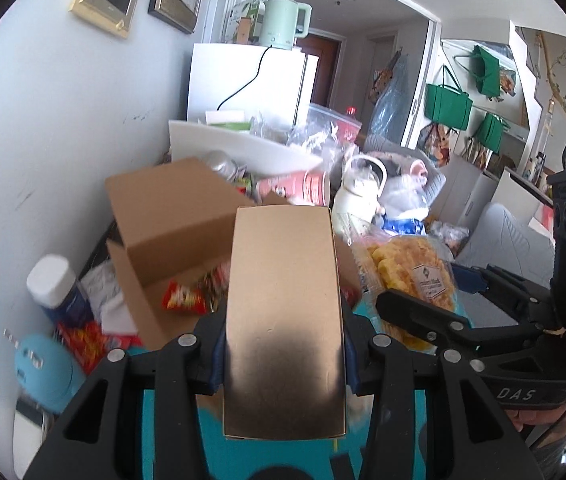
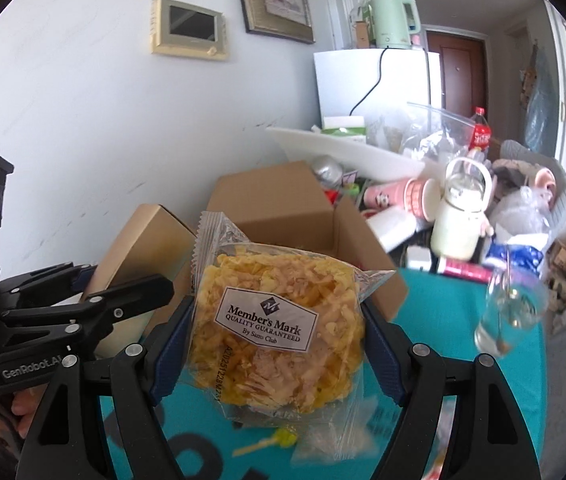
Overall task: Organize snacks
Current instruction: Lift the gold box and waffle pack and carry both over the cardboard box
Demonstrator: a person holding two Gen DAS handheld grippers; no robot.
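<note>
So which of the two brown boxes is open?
The larger cardboard box behind, flaps up, red snack packets inside; the small brown box in the left gripper is closed.

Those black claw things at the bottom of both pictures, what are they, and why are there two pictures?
They are grabbing tools. A person holds one in each hand, and each carries a small camera looking forward along its jaws, so you get one picture per hand.

In the left-hand picture, the left gripper is squeezing a plain brown box. In the right-hand picture, the right gripper is holding a clear snack bag of yellow crispy pieces.

Behind them sits an open cardboard box on a table with a teal cover, crowded with cups, bottles and wrappers. Each picture also shows the other tool at its edge.
</note>
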